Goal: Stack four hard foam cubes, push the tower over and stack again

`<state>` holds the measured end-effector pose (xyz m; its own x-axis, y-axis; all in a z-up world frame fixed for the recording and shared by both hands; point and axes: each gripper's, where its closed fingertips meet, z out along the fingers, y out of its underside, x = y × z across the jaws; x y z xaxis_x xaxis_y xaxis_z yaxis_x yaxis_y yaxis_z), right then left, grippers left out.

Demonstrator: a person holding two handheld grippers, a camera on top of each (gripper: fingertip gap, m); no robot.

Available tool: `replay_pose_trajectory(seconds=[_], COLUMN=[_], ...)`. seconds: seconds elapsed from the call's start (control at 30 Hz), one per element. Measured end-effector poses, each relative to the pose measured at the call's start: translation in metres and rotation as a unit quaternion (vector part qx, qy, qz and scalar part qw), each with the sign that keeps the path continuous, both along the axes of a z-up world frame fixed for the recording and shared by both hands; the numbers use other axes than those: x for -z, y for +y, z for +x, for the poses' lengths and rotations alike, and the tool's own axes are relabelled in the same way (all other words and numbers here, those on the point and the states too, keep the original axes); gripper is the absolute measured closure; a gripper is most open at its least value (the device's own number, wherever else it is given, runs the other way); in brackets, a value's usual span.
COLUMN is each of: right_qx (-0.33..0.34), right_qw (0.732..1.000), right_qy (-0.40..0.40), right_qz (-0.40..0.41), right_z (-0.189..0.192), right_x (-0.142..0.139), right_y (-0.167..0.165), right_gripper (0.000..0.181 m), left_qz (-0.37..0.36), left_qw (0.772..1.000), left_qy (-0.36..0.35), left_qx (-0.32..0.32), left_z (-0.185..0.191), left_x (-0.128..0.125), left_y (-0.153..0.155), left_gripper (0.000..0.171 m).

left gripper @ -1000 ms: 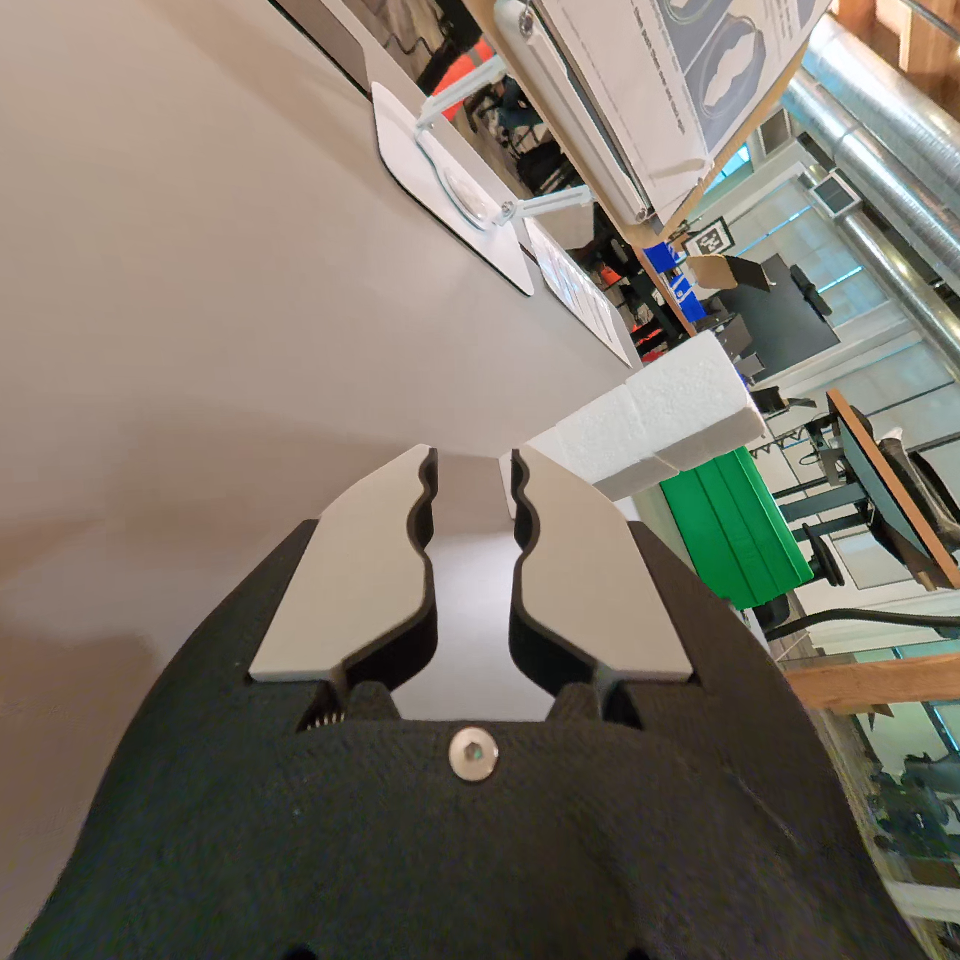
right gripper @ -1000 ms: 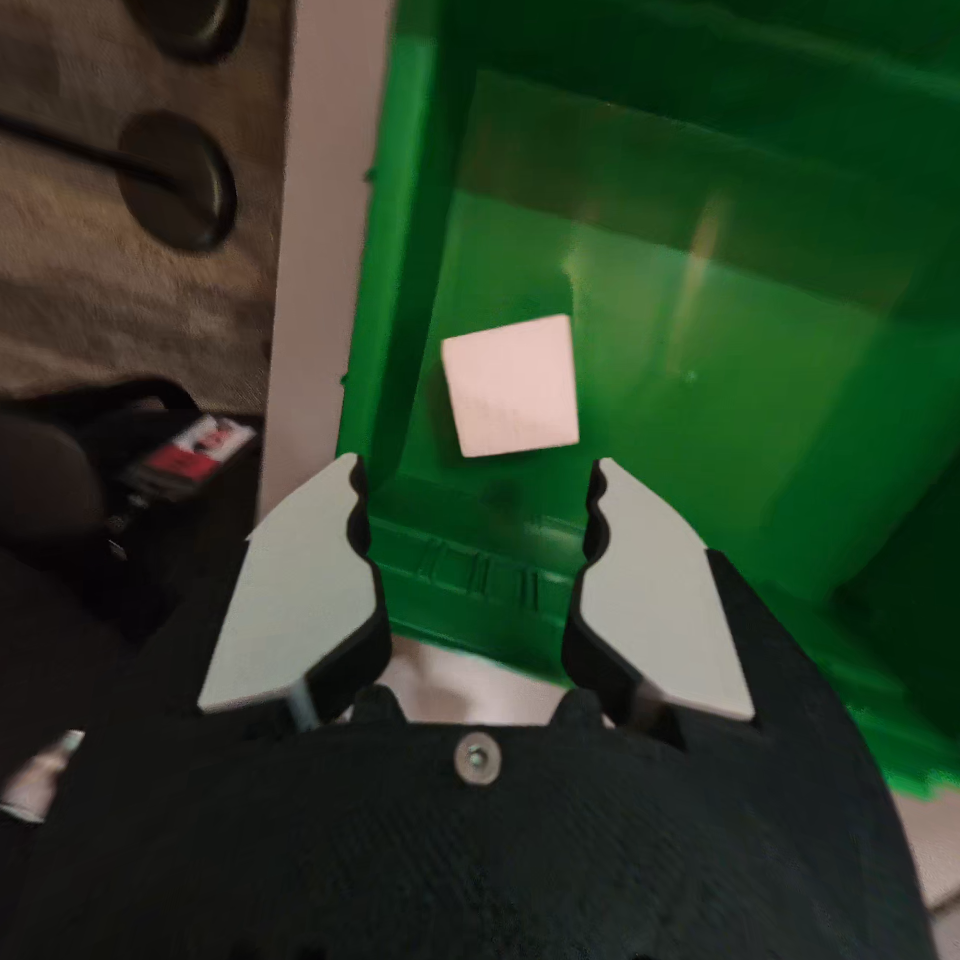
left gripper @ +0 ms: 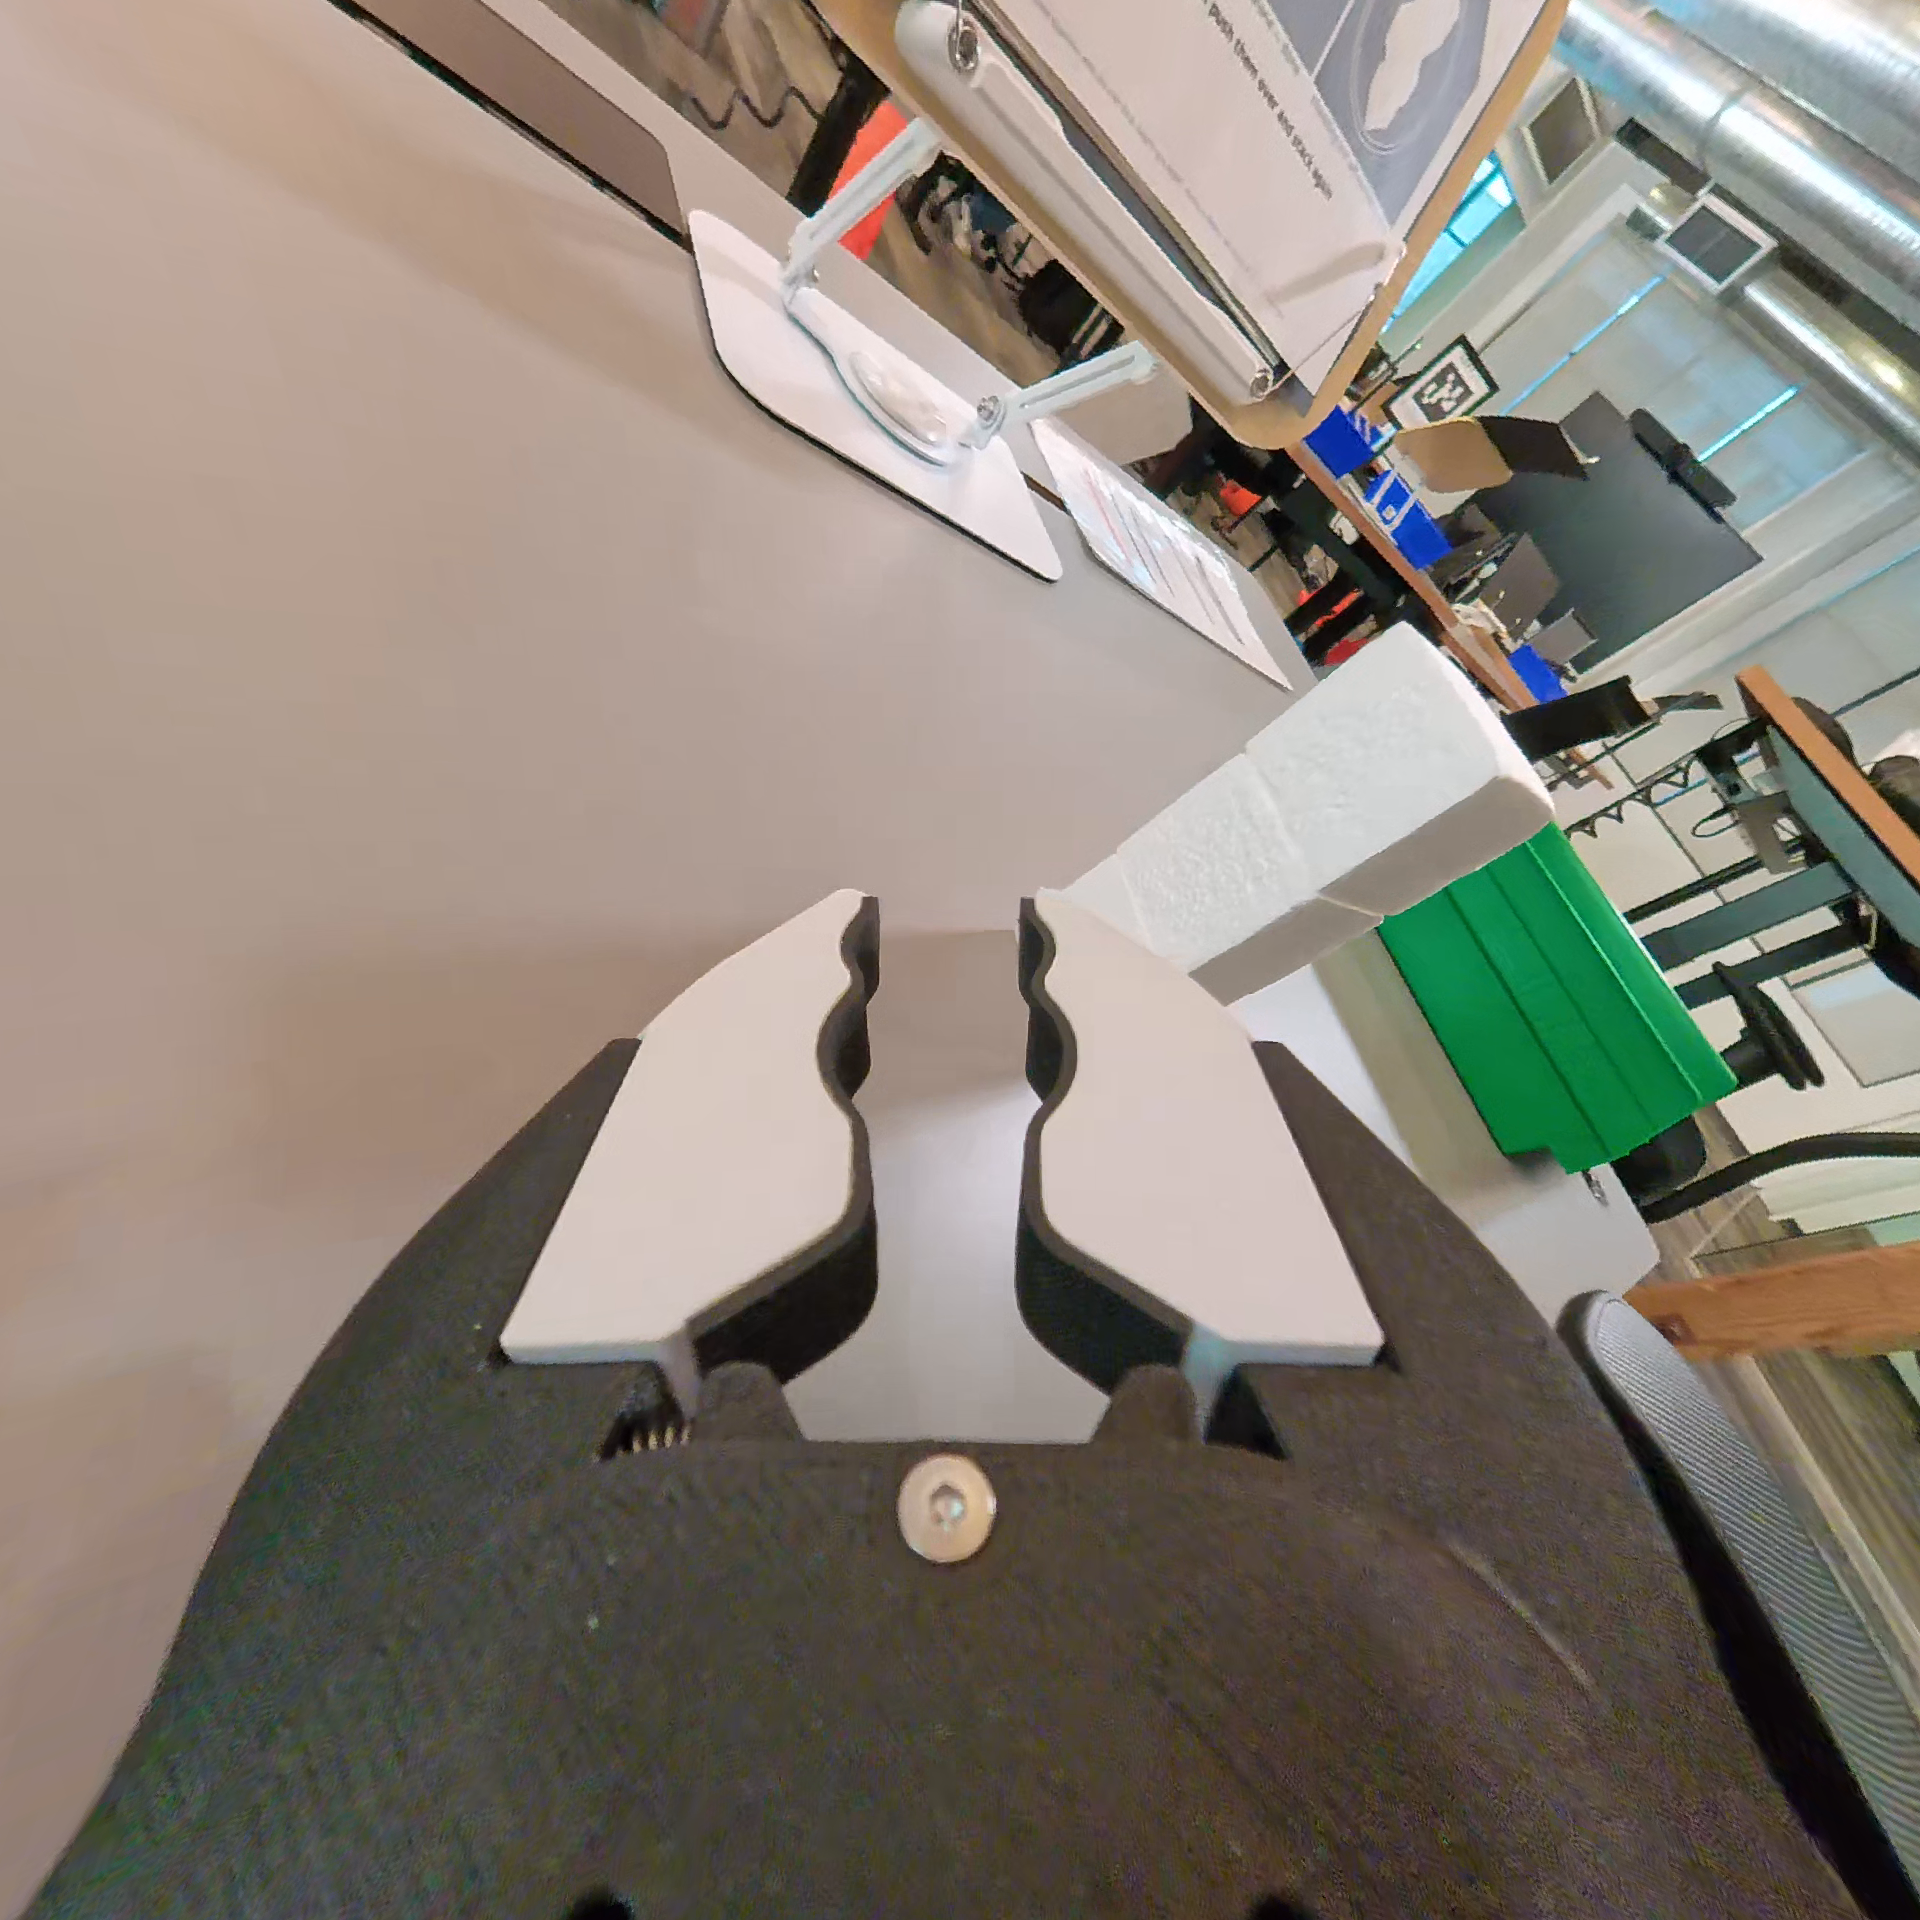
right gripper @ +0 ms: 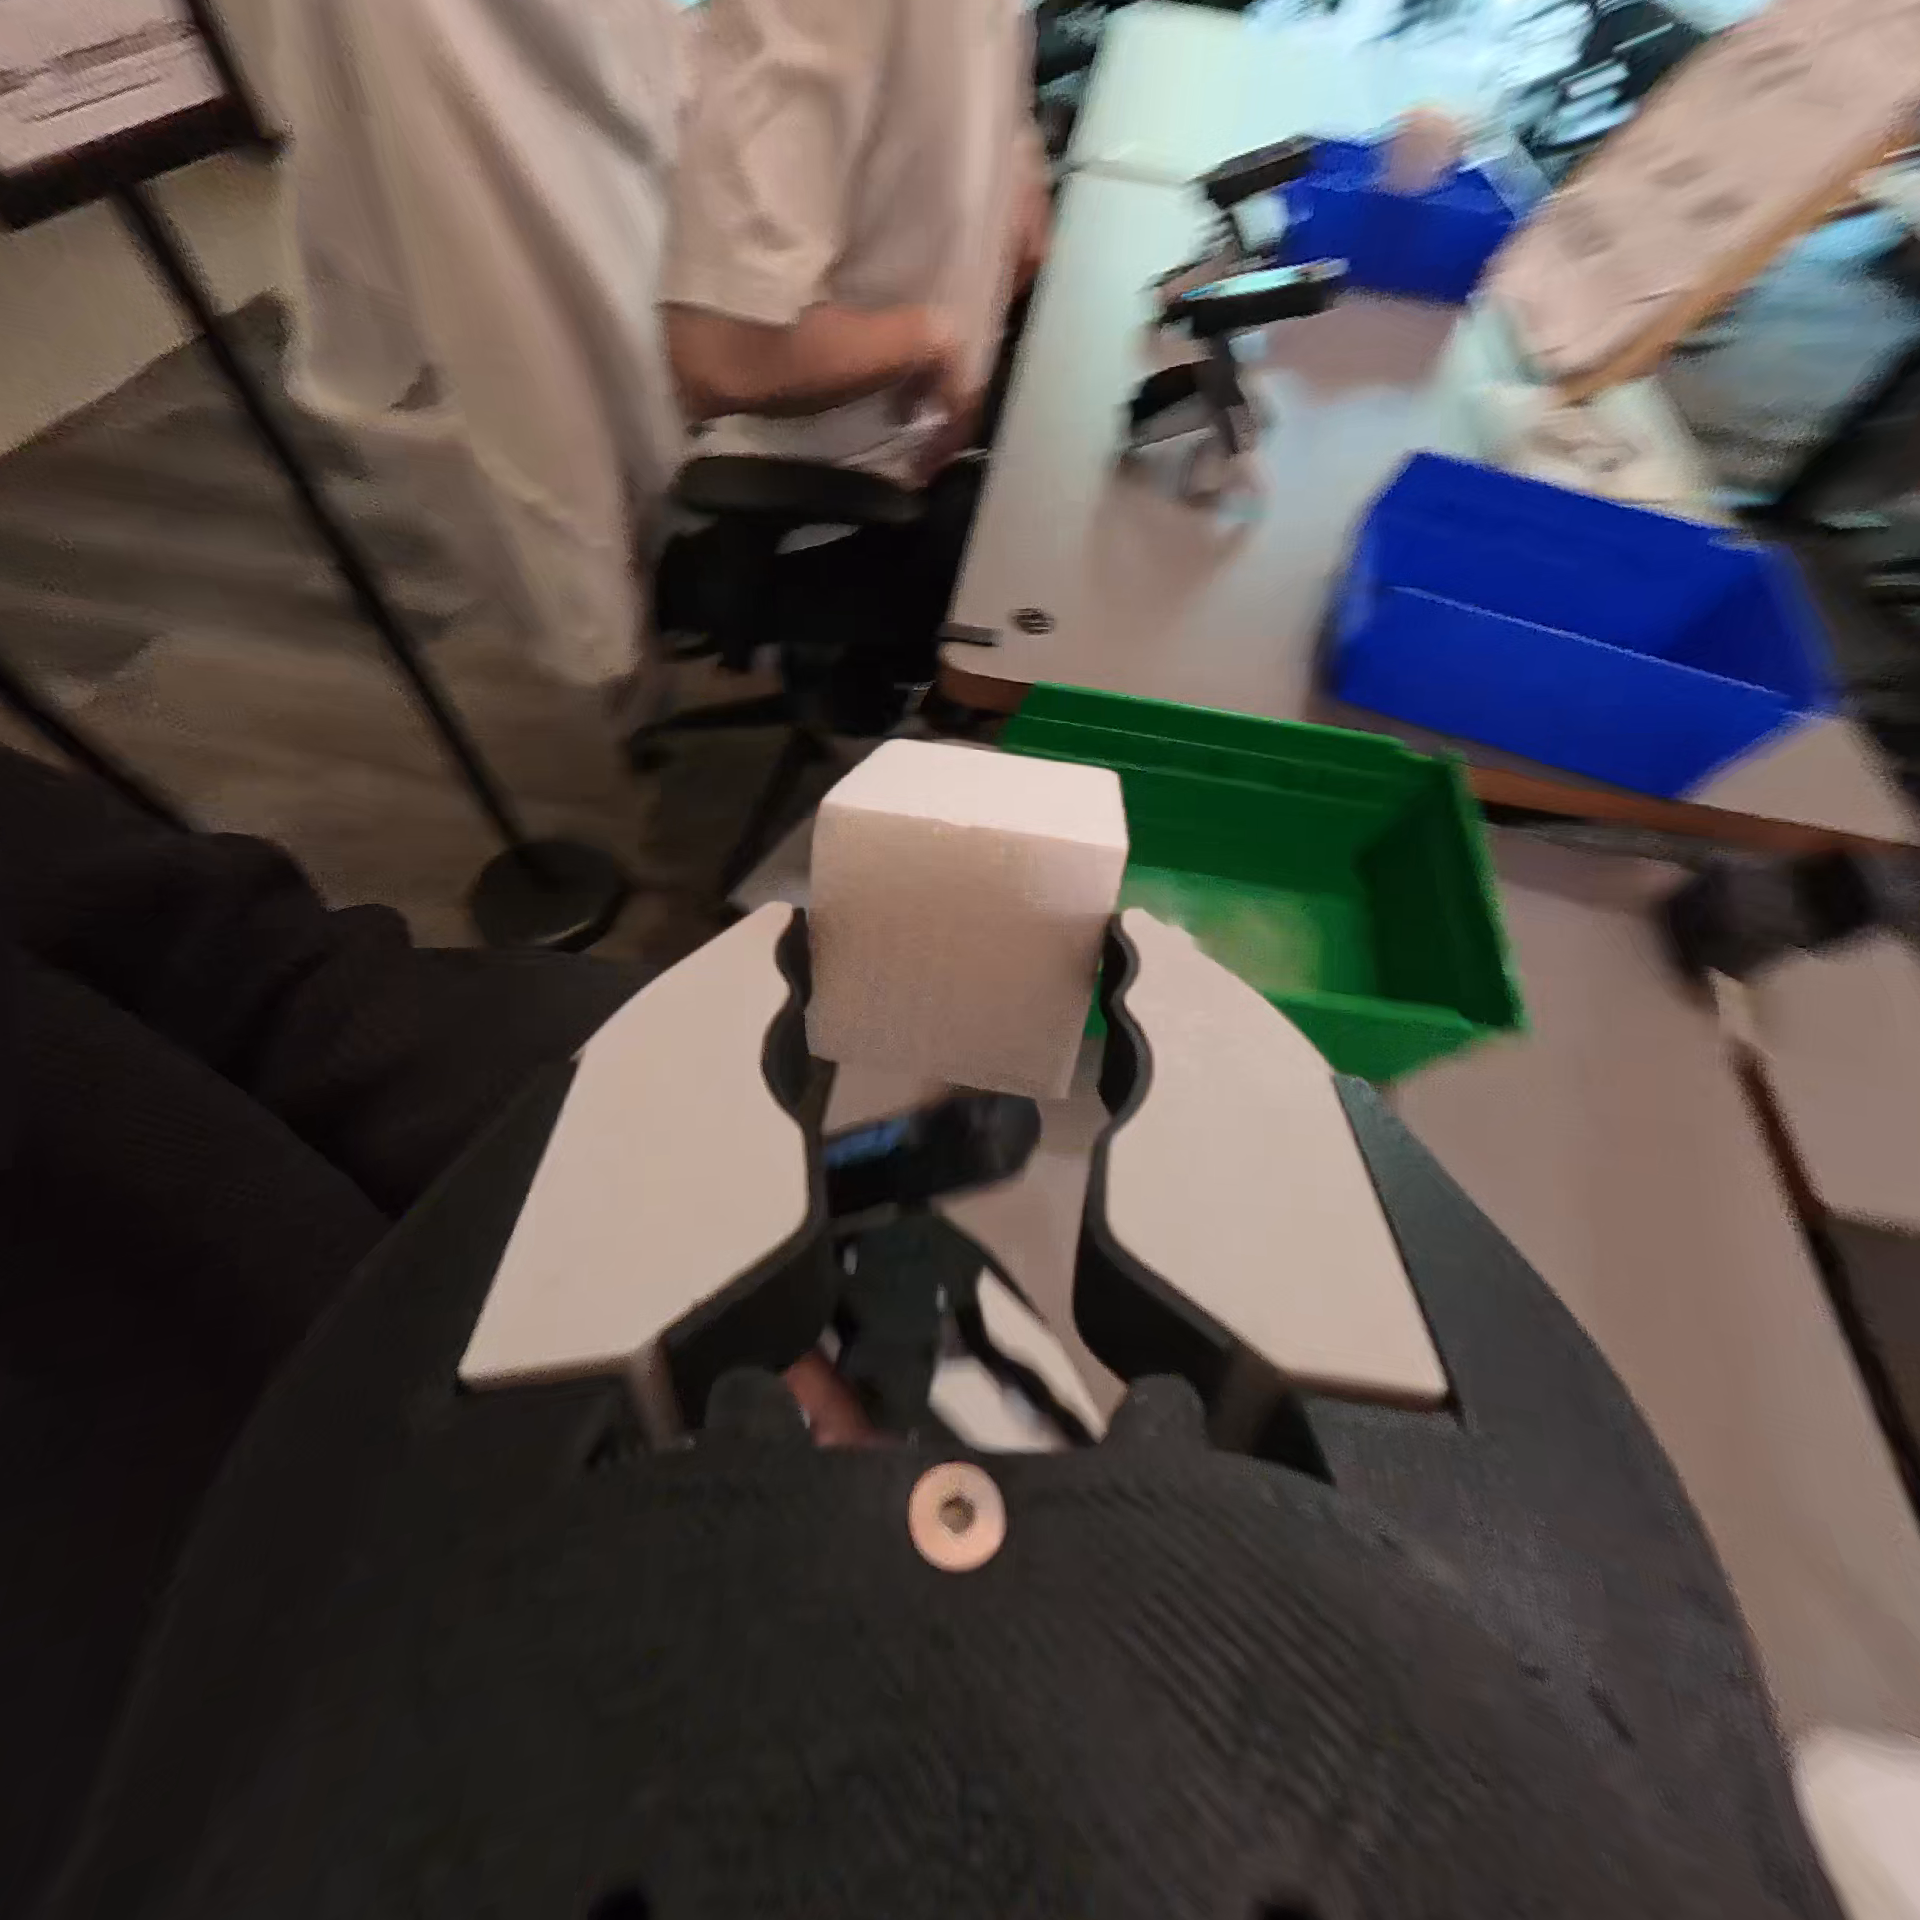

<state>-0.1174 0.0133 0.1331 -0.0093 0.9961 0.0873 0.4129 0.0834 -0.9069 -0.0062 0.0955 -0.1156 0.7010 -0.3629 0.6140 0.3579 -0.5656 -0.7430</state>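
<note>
My right gripper (right gripper: 956, 935) is shut on a white foam block (right gripper: 966, 894), held by its sides between the fingertips, in the air. A green bin (right gripper: 1351, 831) lies just behind and right of it on a table; the part of its inside that shows is empty. My left gripper (left gripper: 945, 925) is empty, its jaws a narrow gap apart, low over a grey tabletop (left gripper: 416, 623). A stack of white foam blocks (left gripper: 1330, 810) stands just right of its tip, with the green bin (left gripper: 1538, 1018) beyond. A dark device (right gripper: 935, 1132) shows blurred below the held block.
A blue bin (right gripper: 1558, 644) sits on the far table. A person in a light shirt (right gripper: 623, 260) and a black chair (right gripper: 810, 561) are at the back left. In the left wrist view a white pad with a stand (left gripper: 862, 384) and a printed sheet (left gripper: 1153, 551) lie ahead. Some 30 cm of space lies between my two pairs of fingers.
The right gripper was open above the green bin with the white block lying inside; now it is shut on the block and drawn back from the bin. The left gripper has barely moved.
</note>
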Motion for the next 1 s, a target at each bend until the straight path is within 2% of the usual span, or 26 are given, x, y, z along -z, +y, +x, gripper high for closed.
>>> replay_pose_trajectory(seconds=[0.07,0.1,0.23,0.33,0.4,0.47,0.53,0.6,0.7,0.77,0.9,1.0], right_qx=[0.111,0.160,0.285,0.351,0.361,0.341,0.336,0.332,0.343,0.363,0.405,0.432], right_qw=[0.993,0.987,0.953,0.916,0.895,0.882,0.869,0.864,0.861,0.866,0.893,0.888], right_qy=[0.031,0.027,-0.043,-0.136,-0.192,-0.232,-0.266,-0.287,-0.296,-0.265,-0.092,0.031], right_qz=[0.017,0.004,-0.090,-0.137,-0.178,-0.229,-0.246,-0.245,-0.231,-0.217,-0.175,-0.152], right_z=[0.070,0.108,0.239,0.309,0.333,0.337,0.337,0.333,0.333,0.339,0.356,0.381], right_x=[0.000,0.010,0.076,0.142,0.186,0.225,0.257,0.277,0.288,0.278,0.227,0.208], right_y=[-0.004,-0.007,-0.014,0.002,0.008,0.009,0.016,0.022,0.030,0.035,0.031,0.016], right_gripper=[0.127,0.127,0.127,0.126,0.126,0.128,0.126,0.123,0.118,0.114,0.114,0.100], left_qz=[0.002,0.000,-0.002,0.045,0.083,0.093,0.082,0.085,0.085,0.083,0.075,0.059], left_qw=[1.000,1.000,1.000,0.996,0.984,0.974,0.966,0.964,0.966,0.967,0.968,0.972], left_qy=[0.006,0.007,-0.001,0.080,0.153,0.203,0.230,0.231,0.213,0.203,0.189,0.161], left_qx=[-0.002,0.000,0.019,0.023,0.023,0.047,0.084,0.099,0.118,0.132,0.149,0.161], left_z=[0.000,0.001,0.014,0.024,0.030,0.040,0.050,0.055,0.061,0.064,0.065,0.068], left_x=[0.001,0.001,-0.001,-0.002,0.000,0.007,0.015,0.016,0.012,0.010,0.010,0.010], left_y=[0.001,0.001,0.008,0.018,0.022,0.023,0.020,0.020,0.019,0.018,0.012,0.007], left_gripper=[0.145,0.145,0.155,0.156,0.156,0.156,0.152,0.152,0.152,0.152,0.151,0.151])
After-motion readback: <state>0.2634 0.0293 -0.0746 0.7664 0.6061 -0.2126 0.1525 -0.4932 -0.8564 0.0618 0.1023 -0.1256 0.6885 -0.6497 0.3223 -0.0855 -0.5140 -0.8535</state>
